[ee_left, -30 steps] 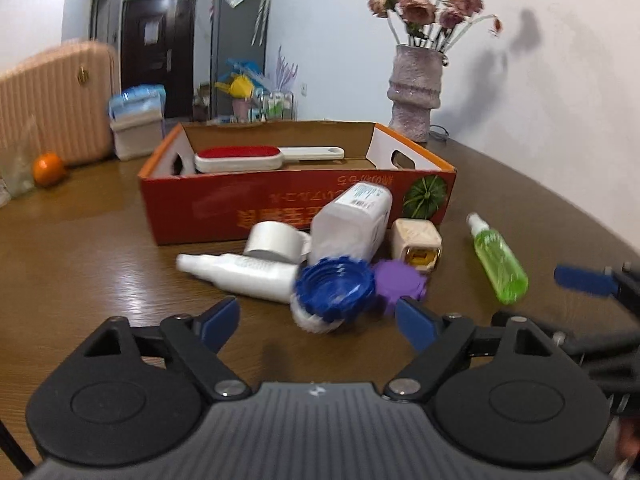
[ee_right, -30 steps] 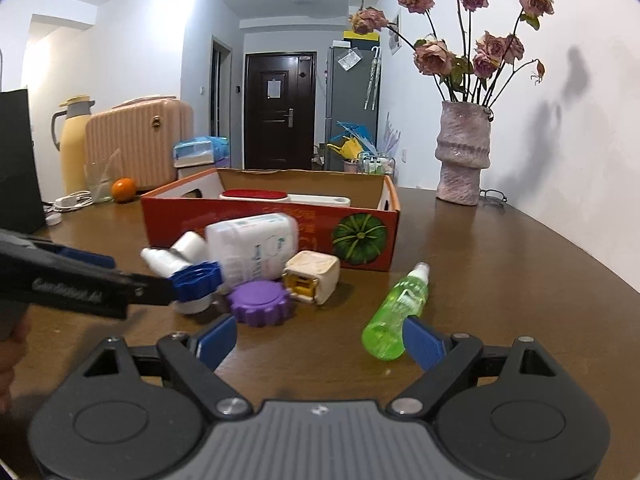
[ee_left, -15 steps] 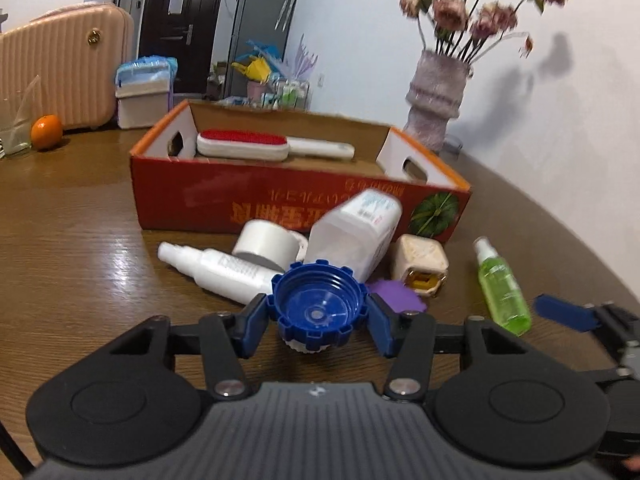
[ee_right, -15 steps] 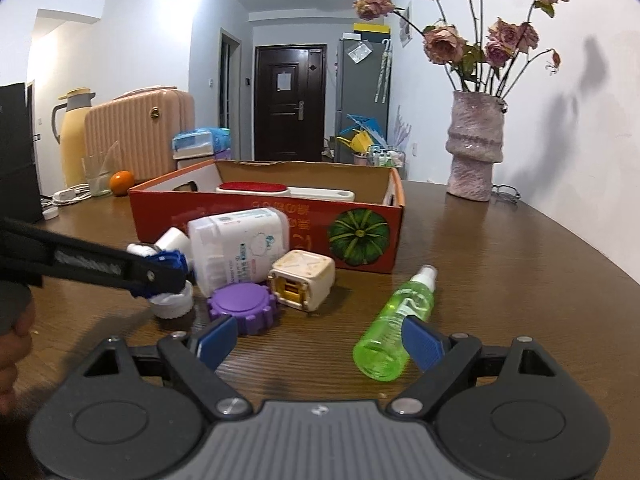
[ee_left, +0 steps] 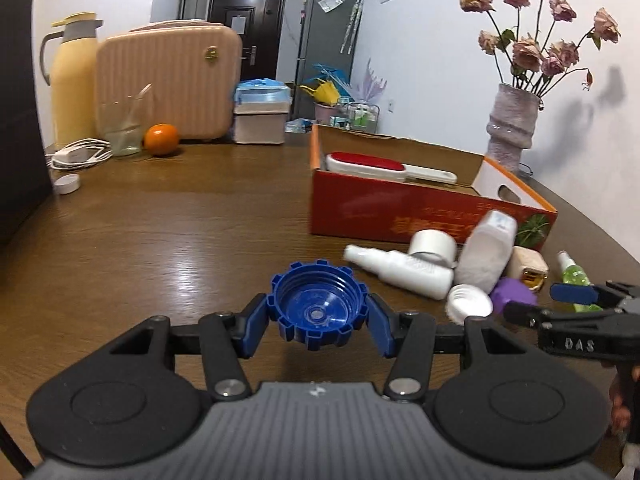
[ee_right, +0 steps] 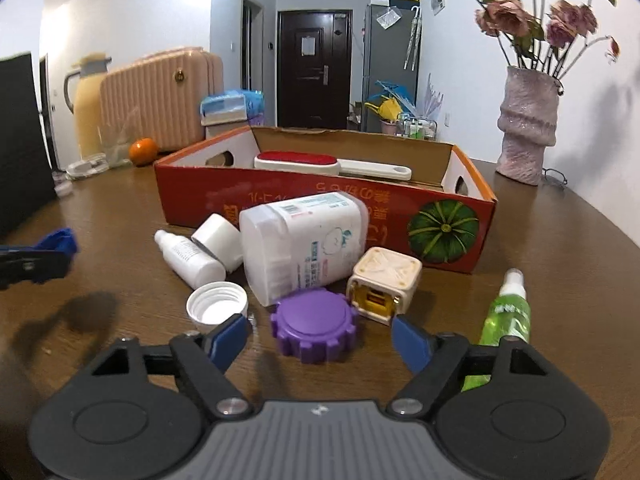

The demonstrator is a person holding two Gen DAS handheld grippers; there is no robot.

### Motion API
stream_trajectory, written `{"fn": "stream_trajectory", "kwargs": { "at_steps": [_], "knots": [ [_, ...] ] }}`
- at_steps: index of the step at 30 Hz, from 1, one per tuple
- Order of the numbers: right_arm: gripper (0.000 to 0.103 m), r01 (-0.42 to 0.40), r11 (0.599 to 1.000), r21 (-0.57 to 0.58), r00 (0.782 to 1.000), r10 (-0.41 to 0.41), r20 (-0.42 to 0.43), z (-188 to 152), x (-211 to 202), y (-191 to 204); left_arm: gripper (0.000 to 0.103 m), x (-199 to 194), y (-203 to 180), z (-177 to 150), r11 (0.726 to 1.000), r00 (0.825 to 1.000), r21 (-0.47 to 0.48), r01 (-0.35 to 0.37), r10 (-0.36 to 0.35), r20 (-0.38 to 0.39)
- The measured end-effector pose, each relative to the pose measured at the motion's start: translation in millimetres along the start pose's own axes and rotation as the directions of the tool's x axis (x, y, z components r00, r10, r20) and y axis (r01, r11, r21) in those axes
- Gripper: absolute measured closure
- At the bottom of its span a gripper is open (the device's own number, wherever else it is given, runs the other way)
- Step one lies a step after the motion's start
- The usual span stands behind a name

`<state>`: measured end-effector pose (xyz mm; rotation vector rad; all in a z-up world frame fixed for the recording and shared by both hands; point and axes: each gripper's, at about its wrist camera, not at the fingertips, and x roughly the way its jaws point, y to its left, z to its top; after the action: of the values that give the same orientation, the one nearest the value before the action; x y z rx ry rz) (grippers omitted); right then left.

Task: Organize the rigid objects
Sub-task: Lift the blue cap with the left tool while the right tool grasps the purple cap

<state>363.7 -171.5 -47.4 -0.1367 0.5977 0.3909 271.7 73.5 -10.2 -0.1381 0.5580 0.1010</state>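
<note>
My left claw (ee_left: 318, 319) pinches the blue cap (ee_left: 318, 308); my right claw (ee_right: 320, 334), spread, should straddle the purple cap (ee_right: 313, 325) squarely before squeezing.

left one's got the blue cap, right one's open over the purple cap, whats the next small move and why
Probably ease the right gripper forward and close it on the purple cap. Its fingers stand open on either side of that cap, which lies flat on the table. The left gripper already holds the blue cap, and the cardboard box sits just behind.
</note>
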Motion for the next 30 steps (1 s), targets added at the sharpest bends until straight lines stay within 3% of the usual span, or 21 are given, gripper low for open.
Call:
{"fn": "stream_trajectory", "kwargs": {
  "at_steps": [2,4,6,12,19,30],
  "knots": [
    [0.032,0.015,1.0,-0.003,0.999,-0.015,-0.029,2,9,4,0.049,-2,9,-2,1.0,1.0,0.003,-0.005,0.005,0.003],
    [0.047,0.034,0.999,0.001,0.998,-0.034,-0.05,3,15,5,0.049,-5,13,-5,1.0,1.0,0.017,-0.006,0.006,0.008],
    [0.052,0.028,0.999,0.032,0.998,-0.026,-0.054,4,16,4,0.049,-9,18,-7,1.0,1.0,0.026,-0.004,0.004,0.012],
    [0.052,0.053,0.997,0.047,0.998,-0.051,-0.032,2,4,8,0.049,-27,25,-11,1.0,1.0,0.027,-0.004,0.003,0.028],
    [0.053,0.047,0.997,0.057,0.996,-0.052,0.073,-10,-54,11,0.049,-56,15,-19,0.999,0.999,0.04,0.006,-0.008,0.053],
    [0.053,0.04,0.996,0.081,0.952,-0.063,0.299,-34,-164,13,0.049,-131,-30,-36,0.989,0.984,0.14,0.051,-0.074,0.165]
  ]
}}
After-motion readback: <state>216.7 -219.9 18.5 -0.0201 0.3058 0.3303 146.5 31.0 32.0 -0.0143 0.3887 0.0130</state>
